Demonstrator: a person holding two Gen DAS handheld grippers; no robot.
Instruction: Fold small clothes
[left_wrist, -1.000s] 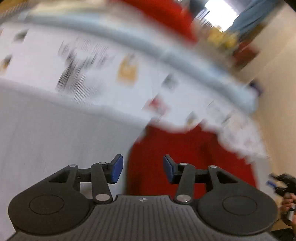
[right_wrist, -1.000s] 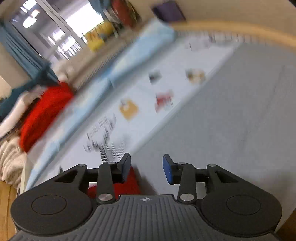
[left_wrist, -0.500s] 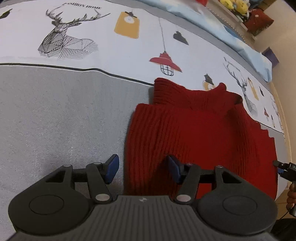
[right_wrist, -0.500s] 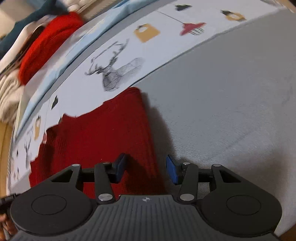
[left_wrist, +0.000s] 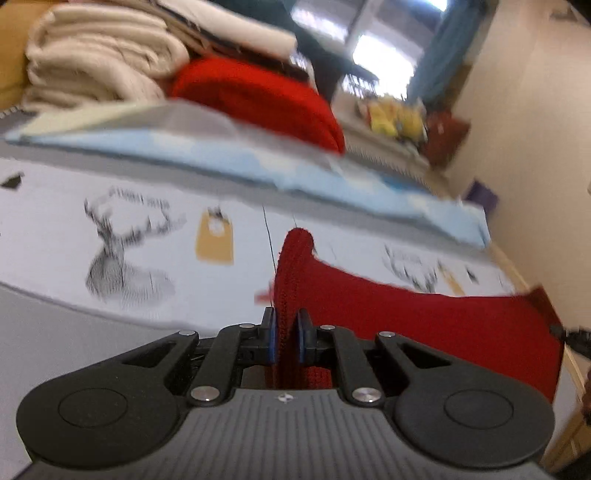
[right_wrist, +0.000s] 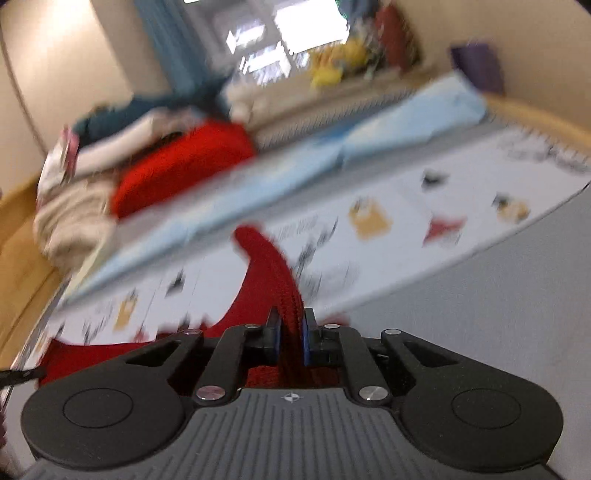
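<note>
- Far left, in the left wrist view, a stack of folded cream blankets (left_wrist: 96, 55) sits at the far edge of the bed, with a bright red folded knit (left_wrist: 258, 96) just to its right.
- In front of them runs a pale blue folded sheet (left_wrist: 258, 166), and nearer lies the white printed bedcover (left_wrist: 110, 236) with a deer drawing and a yellow tag motif; nearer still it gives way to plain grey fabric (left_wrist: 55, 332).
- The left gripper (left_wrist: 284, 339) has its blue-padded jaws closing, pinched on the left edge of the dark red knitted sweater (left_wrist: 424, 317); the ribbed fabric stands up between the pads and rises above them.
- The sweater stretches away to the right, lifted off the bedcover along its held edge, and its far corner reaches the right side of the view, beside the tip of the other tool.
- In the right wrist view, the right gripper (right_wrist: 290, 339) is clamped on the sweater's (right_wrist: 273, 266) right edge, a ribbed strip running up between the pads; the rest of the garment trails off to the left.
- On the right, grey fabric (right_wrist: 498, 314) fills the near ground, and a purple object (right_wrist: 476, 66) shows blurred at the far end.
</note>
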